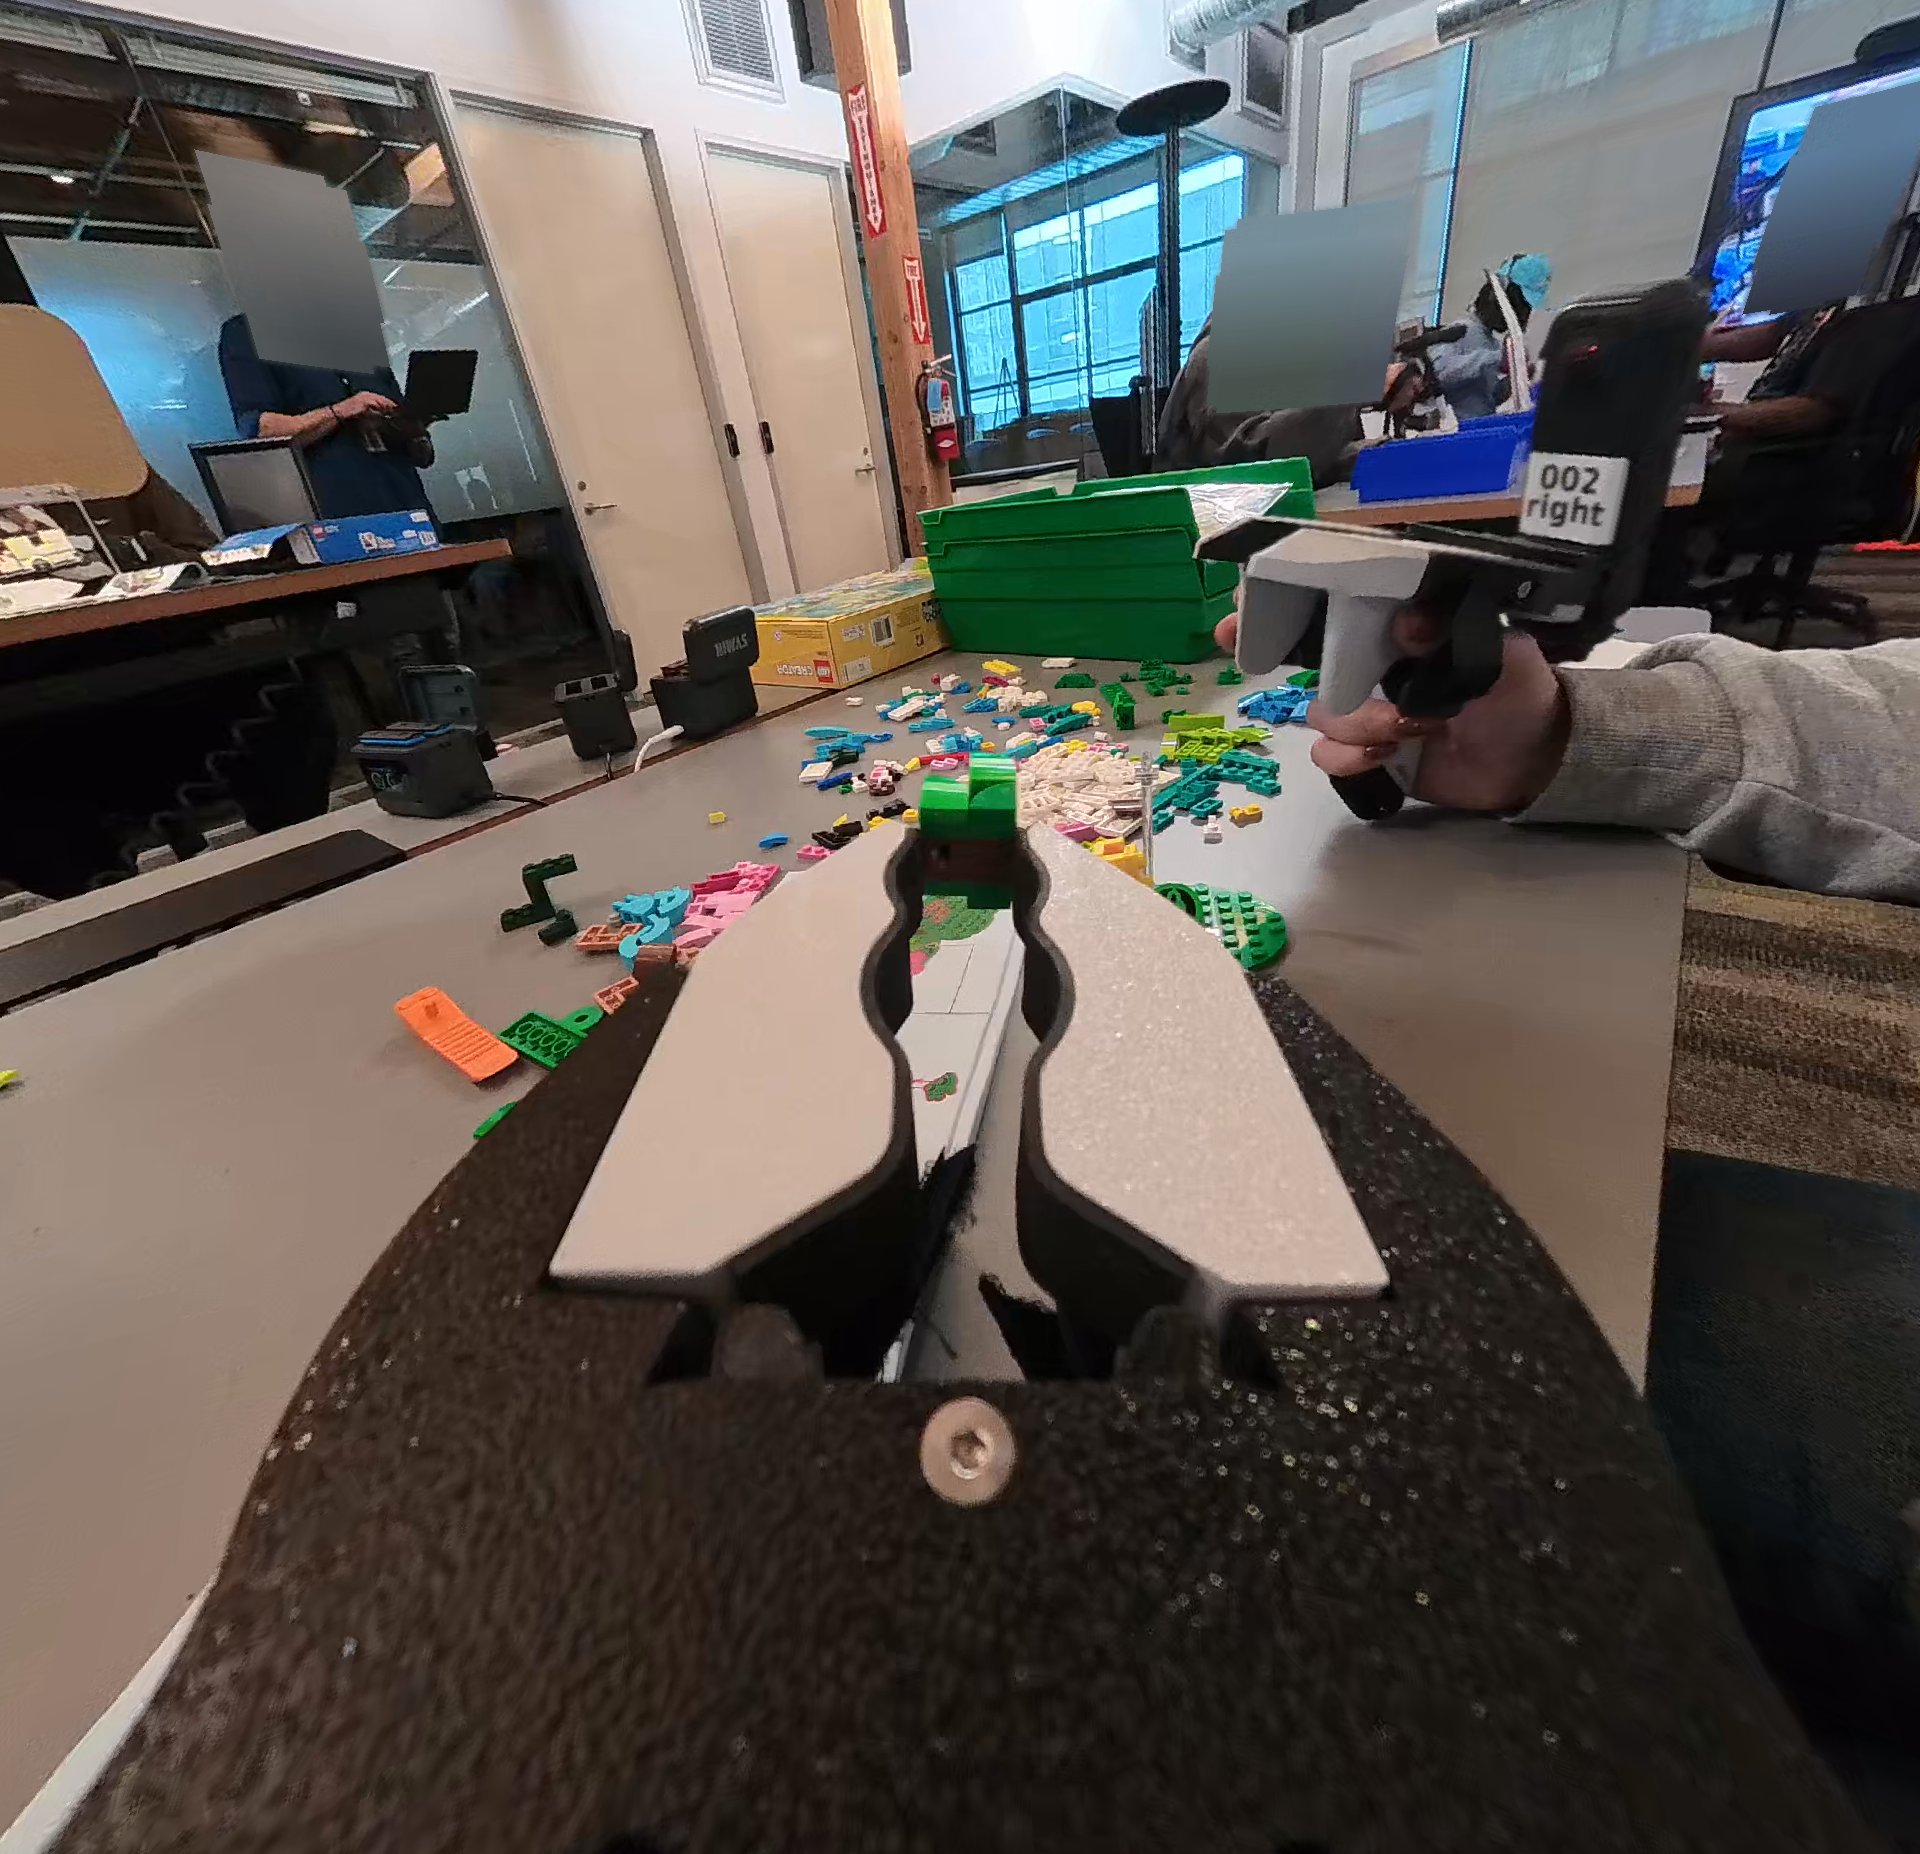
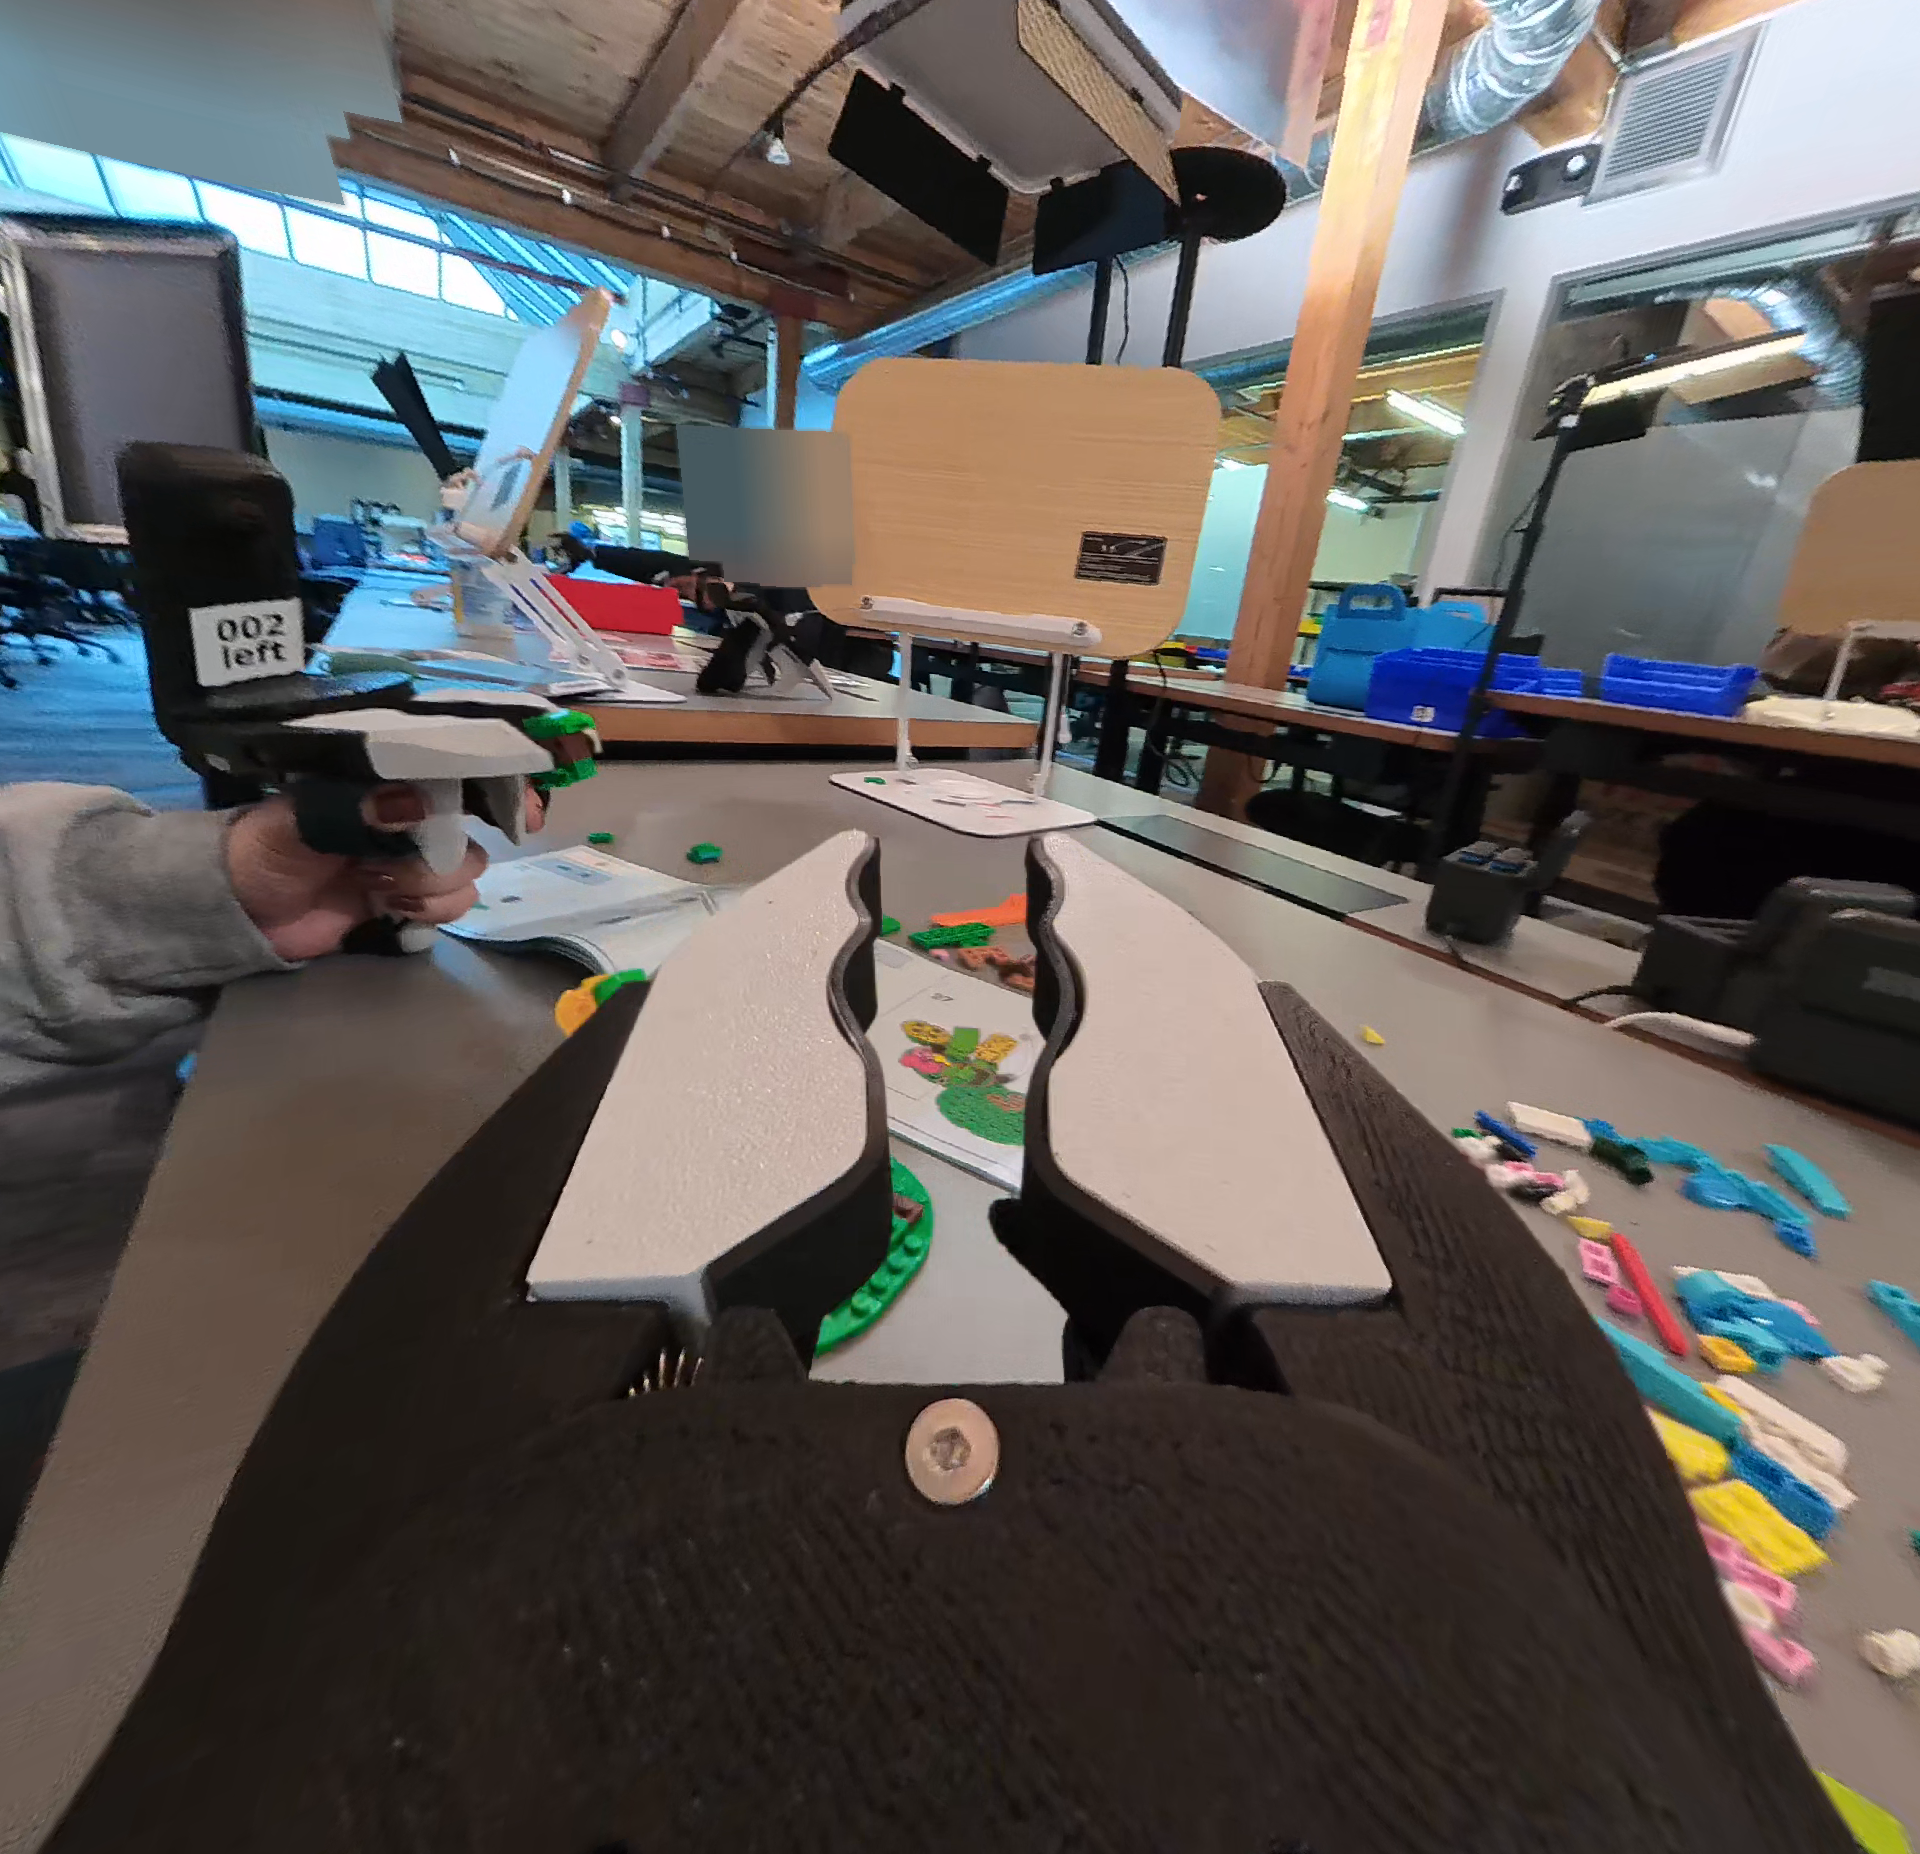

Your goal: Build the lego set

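My left gripper [image 1: 968,848] is shut on a small green and brown brick assembly [image 1: 968,817] and holds it above the grey table [image 1: 312,1129]. The same assembly shows at its tips in the right wrist view [image 2: 566,739]. My right gripper [image 2: 954,854] is open with nothing between its fingers, above an open instruction booklet [image 2: 956,1077]. In the left wrist view the right gripper [image 1: 1288,620] hangs at the right, held by a hand in a grey sleeve. A round green studded plate [image 1: 1231,916] lies just right of my left fingers.
Loose bricks of many colours [image 1: 1060,755] are spread over the far table. An orange brick separator [image 1: 454,1033] lies at the left. Stacked green trays [image 1: 1081,578] and a yellow box [image 1: 842,630] stand at the back. A wooden book stand [image 2: 1018,516] stands ahead. The tips of one gripper are about 20 cm away from the tips of the other.
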Demonstrator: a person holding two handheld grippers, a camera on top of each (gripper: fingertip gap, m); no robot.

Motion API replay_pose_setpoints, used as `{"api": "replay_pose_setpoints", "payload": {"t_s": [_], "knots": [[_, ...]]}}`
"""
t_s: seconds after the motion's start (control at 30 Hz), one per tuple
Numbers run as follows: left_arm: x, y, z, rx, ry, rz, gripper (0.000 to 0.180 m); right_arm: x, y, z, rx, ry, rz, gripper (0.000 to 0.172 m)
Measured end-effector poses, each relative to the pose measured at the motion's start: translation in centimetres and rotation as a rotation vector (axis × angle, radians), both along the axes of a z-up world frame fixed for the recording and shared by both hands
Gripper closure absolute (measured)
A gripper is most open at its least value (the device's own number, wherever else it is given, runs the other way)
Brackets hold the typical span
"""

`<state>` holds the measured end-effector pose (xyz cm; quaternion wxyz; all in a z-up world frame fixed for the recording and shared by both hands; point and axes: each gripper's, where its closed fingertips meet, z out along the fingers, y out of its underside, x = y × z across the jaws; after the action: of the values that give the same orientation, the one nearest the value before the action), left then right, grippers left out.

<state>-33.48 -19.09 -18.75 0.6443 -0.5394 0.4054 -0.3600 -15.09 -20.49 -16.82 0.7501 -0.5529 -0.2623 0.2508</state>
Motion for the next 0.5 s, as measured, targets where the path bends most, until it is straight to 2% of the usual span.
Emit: {"api": "replay_pose_setpoints", "payload": {"t_s": [0.13,0.3,0.4,0.5], "knots": [[-0.2,-0.3,0.4,0.001,-0.033,-0.024,0.164,-0.1,0.2,-0.3,0.020,-0.048,-0.040,0.148],[-1.3,-0.5,1.7,-0.046,-0.182,-0.087,0.165,0.3,0.8,-0.6,-0.031,-0.023,-0.047,0.150],[-1.1,-0.5,1.6,-0.049,-0.171,-0.092,0.164,1.1,1.2,-0.6,-0.050,-0.004,-0.085,0.153],[-0.5,-1.0,1.2,-0.029,-0.123,-0.107,0.165,2.0,2.2,-1.1,-0.068,-0.036,-0.193,0.161]]}}
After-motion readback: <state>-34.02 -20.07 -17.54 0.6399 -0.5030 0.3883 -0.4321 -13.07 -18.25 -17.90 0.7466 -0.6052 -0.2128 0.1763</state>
